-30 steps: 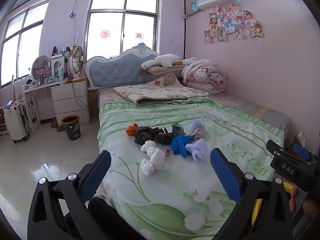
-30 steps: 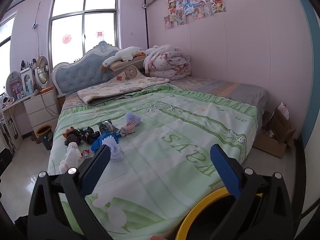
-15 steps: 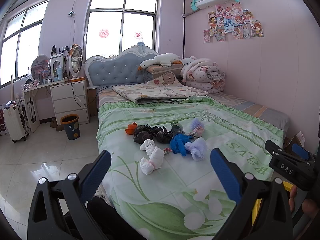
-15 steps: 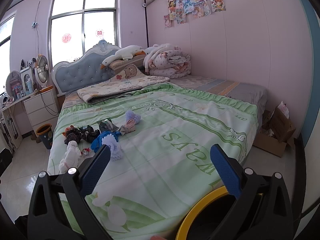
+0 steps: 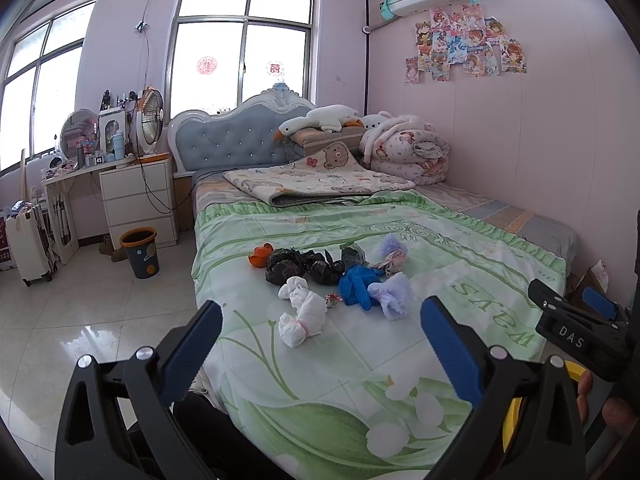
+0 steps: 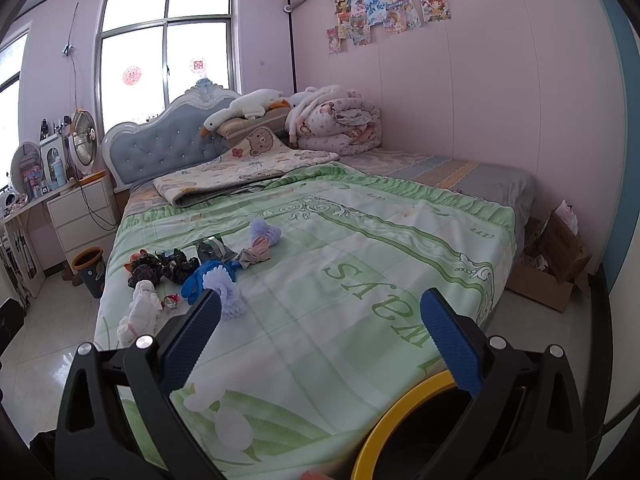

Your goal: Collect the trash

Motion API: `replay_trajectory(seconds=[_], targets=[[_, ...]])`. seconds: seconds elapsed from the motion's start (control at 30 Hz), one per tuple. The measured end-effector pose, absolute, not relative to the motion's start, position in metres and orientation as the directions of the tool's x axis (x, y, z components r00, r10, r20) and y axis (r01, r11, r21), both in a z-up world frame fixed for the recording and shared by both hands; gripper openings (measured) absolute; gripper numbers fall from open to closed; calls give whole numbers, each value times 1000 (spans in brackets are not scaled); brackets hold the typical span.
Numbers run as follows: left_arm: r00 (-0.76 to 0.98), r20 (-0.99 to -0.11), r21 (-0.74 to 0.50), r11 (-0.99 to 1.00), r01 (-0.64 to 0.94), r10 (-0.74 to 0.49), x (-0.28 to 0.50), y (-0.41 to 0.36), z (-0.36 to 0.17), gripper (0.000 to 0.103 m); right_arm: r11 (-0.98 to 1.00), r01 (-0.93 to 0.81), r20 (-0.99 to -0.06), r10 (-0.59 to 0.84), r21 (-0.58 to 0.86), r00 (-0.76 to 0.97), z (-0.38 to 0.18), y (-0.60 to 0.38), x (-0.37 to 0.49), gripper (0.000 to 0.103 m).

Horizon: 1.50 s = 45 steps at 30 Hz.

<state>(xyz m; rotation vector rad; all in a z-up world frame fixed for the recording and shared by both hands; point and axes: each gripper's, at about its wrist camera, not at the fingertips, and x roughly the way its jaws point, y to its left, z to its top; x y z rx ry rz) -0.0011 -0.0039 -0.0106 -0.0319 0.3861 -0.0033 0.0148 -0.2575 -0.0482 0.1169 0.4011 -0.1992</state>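
Observation:
A cluster of trash lies on the green bedspread (image 5: 460,264): a white wad (image 5: 301,316), black crumpled bags (image 5: 300,266), a blue glove (image 5: 358,286), lilac puffs (image 5: 394,294), an orange scrap (image 5: 260,255) and a small wrapper (image 5: 333,300). My left gripper (image 5: 322,338) hovers open at the bed's foot, short of the white wad. My right gripper (image 6: 320,328) is open too, above a yellow-rimmed bin (image 6: 400,412) at the near edge. In the right wrist view the same trash shows to the left: blue glove (image 6: 202,280), lilac puff (image 6: 226,290), white wad (image 6: 142,310).
A dark bucket with an orange rim (image 5: 140,252) stands on the tiled floor left of the bed, beside white drawers (image 5: 138,202). A suitcase (image 5: 26,246) is at far left. A cardboard box (image 6: 554,266) sits right of the bed. Folded quilts and a plush goose (image 5: 320,118) fill the headboard end.
Both views have drifted slightly; the trash cluster sits a touch higher and more left in the left wrist view. Both grippers stay open.

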Motion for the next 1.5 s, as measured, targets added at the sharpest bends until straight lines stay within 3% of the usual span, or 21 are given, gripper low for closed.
replay_trajectory(seconds=[1.5], targets=[[924, -383, -32, 999, 1, -13, -3, -11, -24, 96, 974, 215, -409, -165, 78, 897, -54, -256, 16, 96]])
